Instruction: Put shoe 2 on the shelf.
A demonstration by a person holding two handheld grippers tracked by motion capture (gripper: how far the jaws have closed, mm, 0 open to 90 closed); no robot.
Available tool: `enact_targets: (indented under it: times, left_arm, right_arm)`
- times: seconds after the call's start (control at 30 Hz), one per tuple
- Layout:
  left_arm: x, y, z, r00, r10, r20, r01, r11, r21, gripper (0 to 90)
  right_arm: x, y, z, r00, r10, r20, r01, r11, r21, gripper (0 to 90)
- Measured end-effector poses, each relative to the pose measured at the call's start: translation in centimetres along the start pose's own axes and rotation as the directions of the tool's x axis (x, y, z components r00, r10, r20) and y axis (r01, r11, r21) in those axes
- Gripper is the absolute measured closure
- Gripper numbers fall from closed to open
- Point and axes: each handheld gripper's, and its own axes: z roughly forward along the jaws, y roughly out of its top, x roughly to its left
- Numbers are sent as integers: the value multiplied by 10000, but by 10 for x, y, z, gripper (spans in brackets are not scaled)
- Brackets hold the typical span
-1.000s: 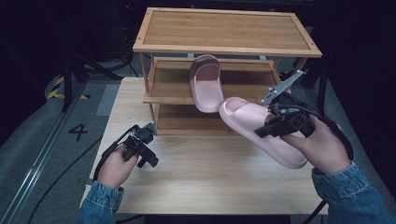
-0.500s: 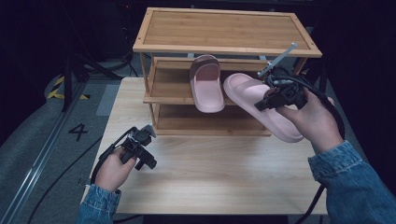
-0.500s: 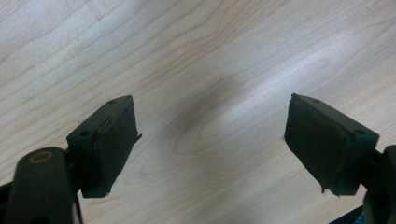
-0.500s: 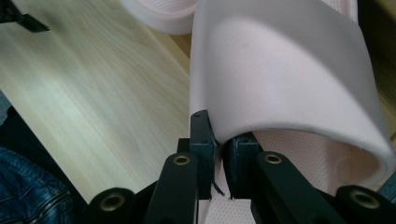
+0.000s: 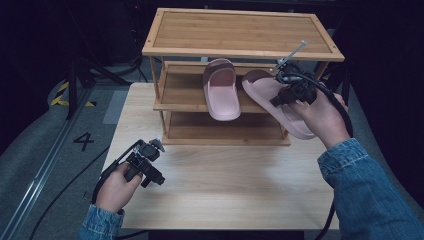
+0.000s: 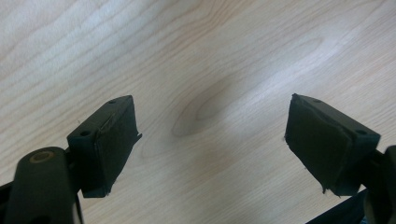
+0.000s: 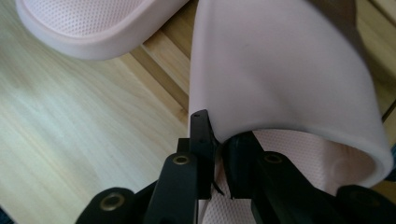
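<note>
Right now your right gripper (image 5: 286, 90) has its jaws clenched on the strap edge of a soft pink rubber slide sandal (image 5: 280, 102), which hangs tilted at the right end of the middle shelf of the light bamboo three-tier shoe rack (image 5: 240, 47), its toe in over the shelf and its heel reaching out past the rack's front. Just beside it on that shelf lies the matching second pink slide sandal (image 5: 221, 90), flat, toe inward. Your left gripper (image 5: 150, 172) rests low over the pale wooden table (image 5: 235, 185) with its jaws wide apart and nothing between them.

Compared with a second ago, your right hand (image 5: 320, 112) has carried the held sandal up from over the table's right side toward the shelf; your left hand (image 5: 117, 185) has kept its place.

From the right gripper view you see the two pads pinching the strap's thin rim (image 7: 219, 135), with the other sandal's heel (image 7: 98, 23) at the top left. From the left gripper view the spread pads (image 6: 109, 144) stand over bare wood grain.
</note>
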Motion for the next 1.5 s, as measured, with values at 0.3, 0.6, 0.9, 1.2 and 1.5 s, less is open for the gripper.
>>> enact_targets:
  times: [0.3,0.6,0.9,1.2,1.5]
  left_arm:
    - [3,-12,0,9997,-260,-10,260,9996,-48,175]
    - [5,-13,4,9997,-239,107,238,9996,142,175]
    - [6,-6,5,9997,-168,154,166,9998,150,175]
    - [-3,15,6,9992,294,281,-299,9994,157,175]
    - [-6,33,5,9982,558,215,-561,9983,151,175]
  right_arm:
    - [2,-2,9,9994,-193,276,208,9981,-573,832]
    - [1,0,28,9928,-364,1139,452,9961,-756,810]
    - [3,2,32,9825,-586,1767,775,9918,-1017,715]
    - [3,-10,12,9893,40,1460,153,9913,-1308,595]
    - [4,-43,-21,9961,685,562,-621,9922,-1081,579]
